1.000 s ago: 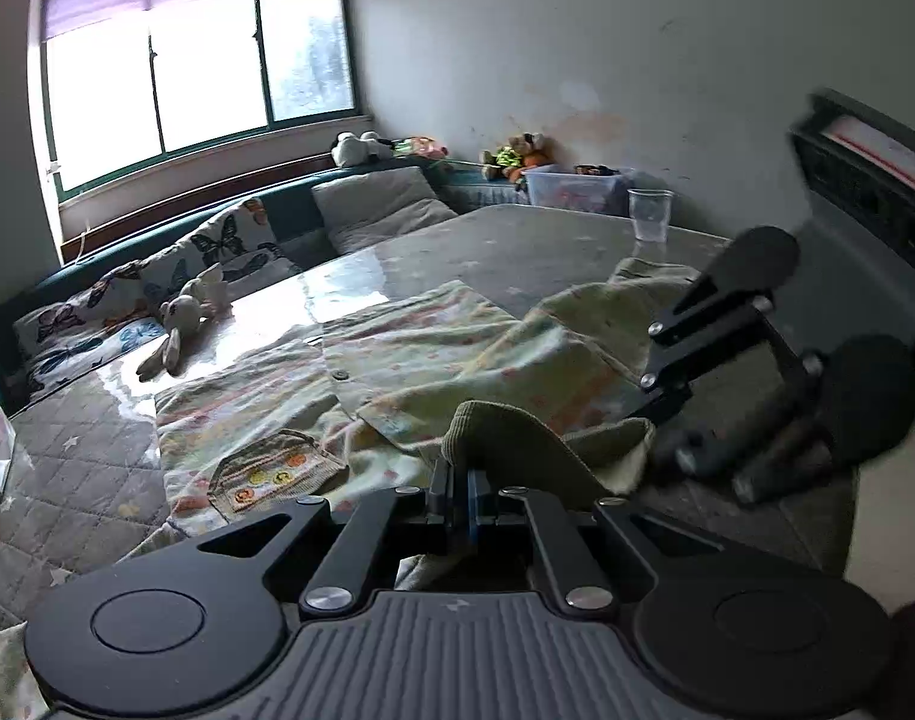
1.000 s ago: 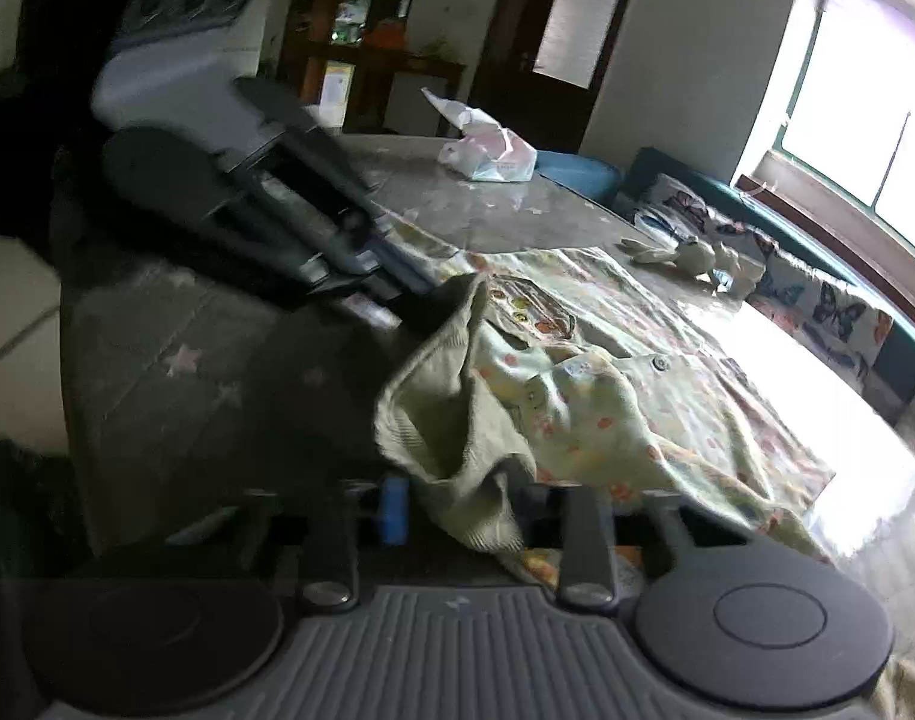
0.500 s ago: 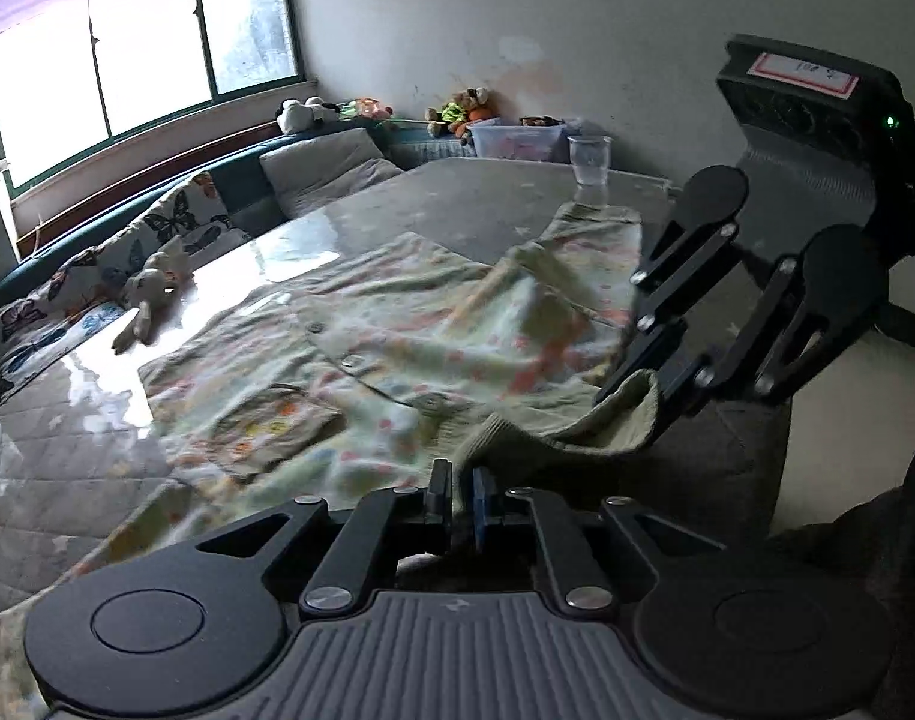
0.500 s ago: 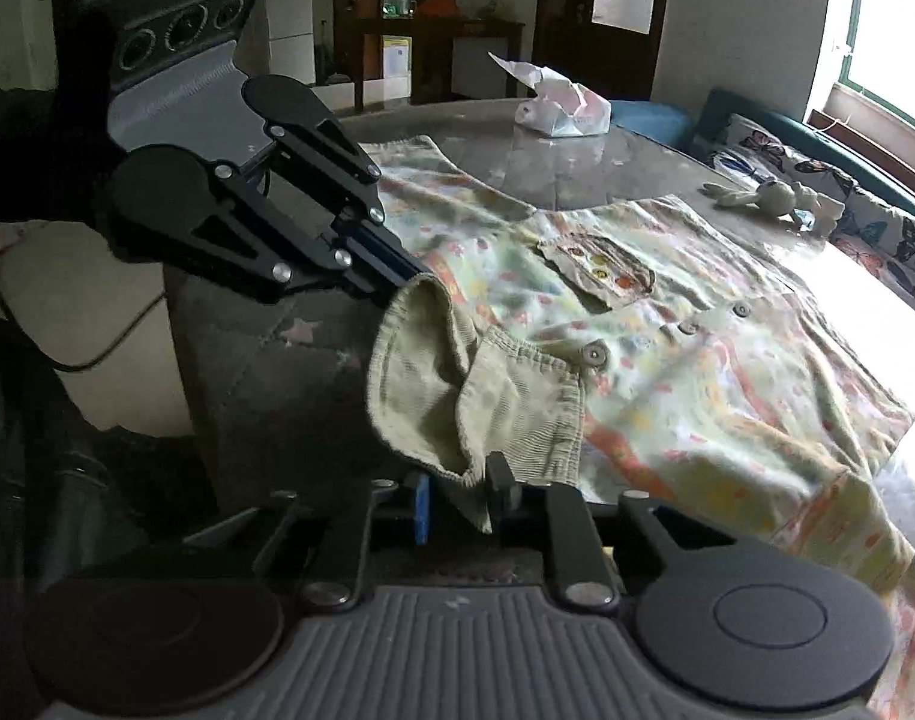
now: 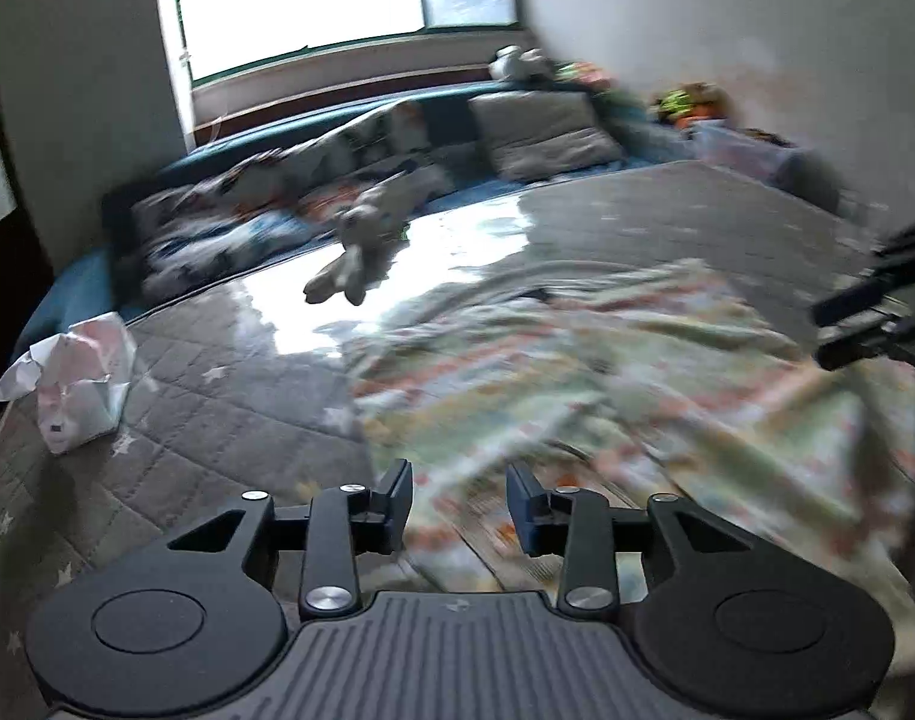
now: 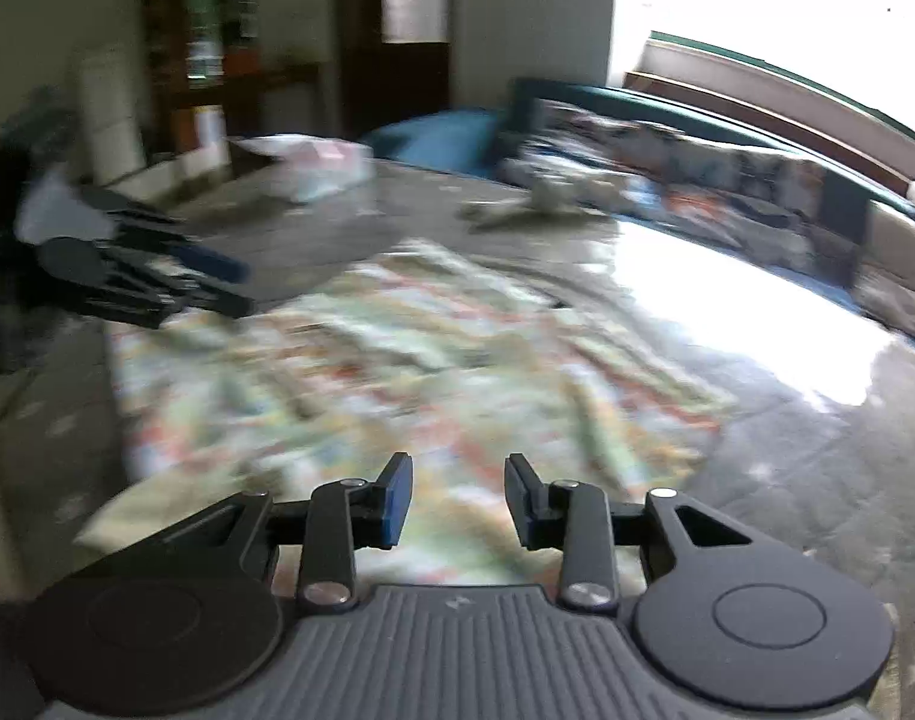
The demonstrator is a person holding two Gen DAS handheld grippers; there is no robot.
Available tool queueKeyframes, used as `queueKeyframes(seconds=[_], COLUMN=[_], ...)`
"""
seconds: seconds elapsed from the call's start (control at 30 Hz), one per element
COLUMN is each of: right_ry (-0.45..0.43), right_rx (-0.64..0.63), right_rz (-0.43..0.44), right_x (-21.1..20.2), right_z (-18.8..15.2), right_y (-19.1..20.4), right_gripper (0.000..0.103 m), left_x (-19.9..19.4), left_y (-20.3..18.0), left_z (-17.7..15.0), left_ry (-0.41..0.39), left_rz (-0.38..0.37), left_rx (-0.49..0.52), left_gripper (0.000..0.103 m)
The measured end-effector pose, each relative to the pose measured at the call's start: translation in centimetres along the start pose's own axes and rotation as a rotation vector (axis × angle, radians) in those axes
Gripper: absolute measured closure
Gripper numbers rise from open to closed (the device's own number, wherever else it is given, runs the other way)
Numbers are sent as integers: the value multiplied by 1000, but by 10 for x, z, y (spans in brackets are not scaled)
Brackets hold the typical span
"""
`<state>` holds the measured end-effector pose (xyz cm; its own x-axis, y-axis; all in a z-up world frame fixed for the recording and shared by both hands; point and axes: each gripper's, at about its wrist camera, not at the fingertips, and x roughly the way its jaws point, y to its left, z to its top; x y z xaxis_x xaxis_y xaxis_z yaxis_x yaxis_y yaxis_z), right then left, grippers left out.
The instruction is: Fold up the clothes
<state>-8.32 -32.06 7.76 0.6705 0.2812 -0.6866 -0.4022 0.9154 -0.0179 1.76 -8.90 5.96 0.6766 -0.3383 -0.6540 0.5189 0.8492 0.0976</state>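
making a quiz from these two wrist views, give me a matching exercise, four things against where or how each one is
Things:
1. left gripper
2. floral shirt
3. stuffed bunny
4. tissue pack

States:
a. lying at the table's far edge, near the bench cushions
b. spread over the table
c. open, holding nothing
d. on the quilted cover, left of the shirt

Pairs: 1-c, 2-b, 3-a, 4-d

- Table (image 5: 229, 420) — grey quilted cover, glossy far side.
- Floral garment (image 5: 607, 384) — spread on it.
- Plush toy (image 5: 355, 264) — beyond the garment.
- Crumpled bag (image 5: 85, 384) — left of the garment.
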Motion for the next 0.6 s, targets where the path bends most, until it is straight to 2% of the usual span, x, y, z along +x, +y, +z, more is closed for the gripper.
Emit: queueKeyframes(seconds=[0.1, 0.27, 0.4, 0.6], right_ry=[29, 77, 86, 92], right_rx=[46, 149, 238, 328], right_rz=[-71, -182, -218, -202], right_x=[25, 66, 87, 106], right_z=[9, 21, 24, 23], right_y=[-26, -74, -108, -134], right_gripper=[69, 69, 69, 69], left_x=[28, 68, 97, 118], left_y=[9, 18, 23, 26], left_z=[18, 39, 50, 54], left_ry=[20, 50, 79, 101], left_rz=[38, 68, 76, 85], left_rx=[-25, -44, -52, -61], left_gripper=[62, 62, 62, 62])
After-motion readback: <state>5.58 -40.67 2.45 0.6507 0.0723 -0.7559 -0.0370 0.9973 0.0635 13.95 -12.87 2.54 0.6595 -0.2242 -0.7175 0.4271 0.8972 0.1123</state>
